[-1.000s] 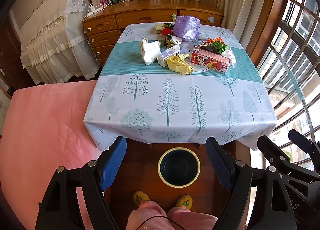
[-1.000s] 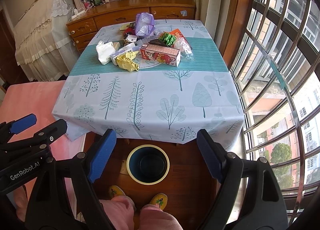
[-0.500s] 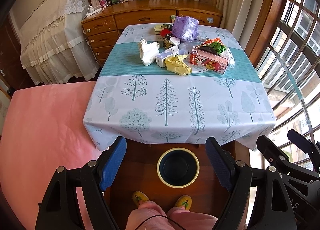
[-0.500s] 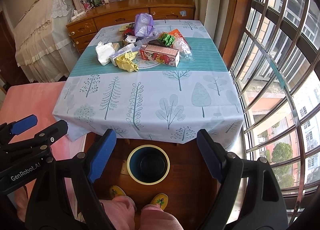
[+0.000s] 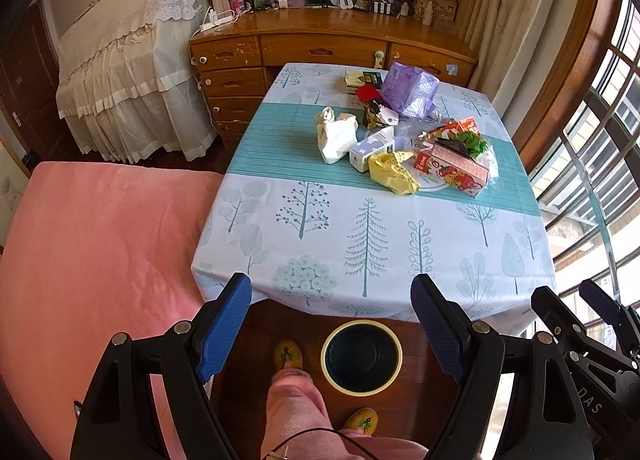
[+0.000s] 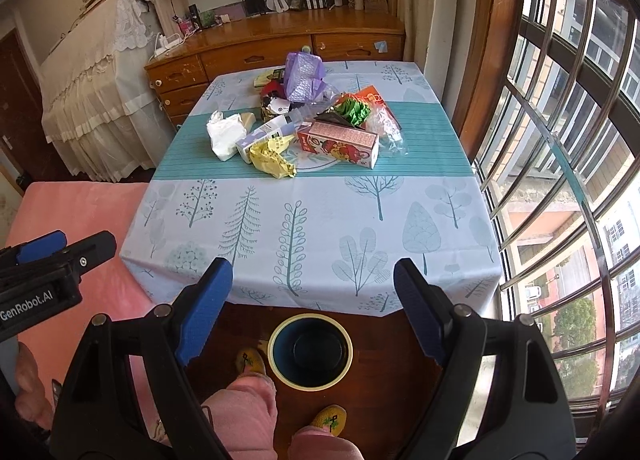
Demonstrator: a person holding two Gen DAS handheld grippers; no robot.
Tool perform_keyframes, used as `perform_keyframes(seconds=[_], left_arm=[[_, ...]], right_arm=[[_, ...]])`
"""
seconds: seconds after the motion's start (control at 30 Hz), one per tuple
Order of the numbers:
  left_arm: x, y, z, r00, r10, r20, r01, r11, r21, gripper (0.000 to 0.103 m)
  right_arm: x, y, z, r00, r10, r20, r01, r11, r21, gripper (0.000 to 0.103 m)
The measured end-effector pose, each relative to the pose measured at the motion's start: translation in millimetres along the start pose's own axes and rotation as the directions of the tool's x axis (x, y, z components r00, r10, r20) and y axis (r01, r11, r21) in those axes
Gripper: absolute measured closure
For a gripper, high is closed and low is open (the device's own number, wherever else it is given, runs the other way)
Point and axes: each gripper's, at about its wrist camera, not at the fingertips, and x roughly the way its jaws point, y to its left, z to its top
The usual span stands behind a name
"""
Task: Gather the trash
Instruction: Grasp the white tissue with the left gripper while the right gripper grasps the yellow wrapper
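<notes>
Only the right wrist view shows the street trees beyond the barred window (image 6: 568, 164). The red rectangular carton (image 6: 340, 143) lies flat mid-table among trash, long axis left-right. The round yellow-rimmed bin (image 5: 362, 358) stands on the floor. Left gripper (image 5: 332, 324) and right gripper (image 6: 314, 302) hover over the near table edge, level, jaws wide, holding nothing.

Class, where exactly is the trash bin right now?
In both wrist views the trash bin stands on the wooden floor just below the table's near edge, beside the person's slippered feet.
</notes>
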Motion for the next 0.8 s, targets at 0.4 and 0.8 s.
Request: perform_keyframes(seconds=[0.4,0.8], left_arm=[[99,56,142,0.988,-0.087,-0.124,0.092,0.995,0.035,0.019],[268,46,233,0.934,-0.112,-0.34,0.177,0.97,0.167,0.019]], right_arm=[[100,48,96,0.999,0.004,-0.051,-0.004,1.0,-0.001,0.022],[289,92,141,0.97,-0.086,-0.229,0.078,0.996,-0.042,0.025]])
